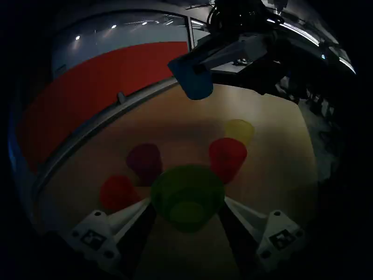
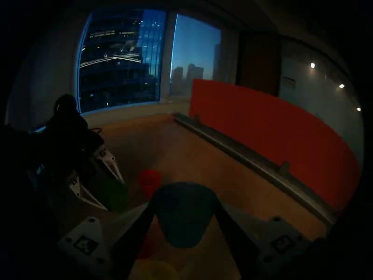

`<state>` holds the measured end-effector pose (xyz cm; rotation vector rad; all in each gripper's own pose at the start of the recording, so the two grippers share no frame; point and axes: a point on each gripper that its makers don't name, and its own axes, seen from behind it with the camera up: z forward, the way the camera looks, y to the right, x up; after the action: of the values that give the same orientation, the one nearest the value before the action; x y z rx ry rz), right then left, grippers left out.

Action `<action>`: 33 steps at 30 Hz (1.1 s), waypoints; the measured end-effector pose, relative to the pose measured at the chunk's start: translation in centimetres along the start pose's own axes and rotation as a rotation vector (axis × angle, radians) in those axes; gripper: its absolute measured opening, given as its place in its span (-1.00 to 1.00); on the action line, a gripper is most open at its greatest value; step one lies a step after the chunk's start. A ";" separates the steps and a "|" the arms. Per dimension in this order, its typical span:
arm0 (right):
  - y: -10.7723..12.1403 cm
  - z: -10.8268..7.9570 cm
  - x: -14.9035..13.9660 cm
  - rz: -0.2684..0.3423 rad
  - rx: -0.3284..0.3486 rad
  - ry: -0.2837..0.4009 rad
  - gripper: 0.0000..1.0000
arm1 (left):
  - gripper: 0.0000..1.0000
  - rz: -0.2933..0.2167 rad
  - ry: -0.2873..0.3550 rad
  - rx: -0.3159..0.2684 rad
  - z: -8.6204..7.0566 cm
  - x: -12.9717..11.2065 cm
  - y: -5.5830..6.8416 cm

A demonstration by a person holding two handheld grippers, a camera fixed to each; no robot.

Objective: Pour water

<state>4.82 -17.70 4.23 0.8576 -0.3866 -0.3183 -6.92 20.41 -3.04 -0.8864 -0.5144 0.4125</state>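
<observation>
Left gripper view, left to right: red partition (image 1: 93, 93) along the far table (image 1: 279, 154) edge. A red cup (image 1: 116, 192) and a purple cup (image 1: 145, 161) stand left of the fingers. The left gripper (image 1: 188, 201) is clamped on the green cup (image 1: 188, 184), both fingers pressed on its sides, mouth turned toward the camera so the inside is seen. A second red cup (image 1: 227, 158) and a yellow cup (image 1: 239, 130) stand beyond it to the right. The blue cup (image 1: 196, 80) is held aloft by the right gripper (image 1: 201, 66), ahead of and above the green cup, a little right of its centreline, well apart from it. Its axis looks near upright, at most slightly tilted. No stream is seen, and whether either cup holds water can't be told in this dim light. Right gripper view: the left gripper with the green cup is seen low at the left, and the blue cup is squeezed between both fingers at centre. Judged: the right arm is raised, entering from the upper right of the left gripper view. The pour needs the blue rim brought over the green mouth, then tipped.
</observation>
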 end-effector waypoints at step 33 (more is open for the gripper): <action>0.3 5.4 -10.1 0.000 0.078 -0.296 0.90 | 0.71 -0.013 -0.107 -0.079 3.5 -3.0 0.7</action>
<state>-6.51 -16.86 5.62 0.8882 -0.6778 -0.4347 -11.43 21.36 -2.56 -0.9403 -0.6380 0.4318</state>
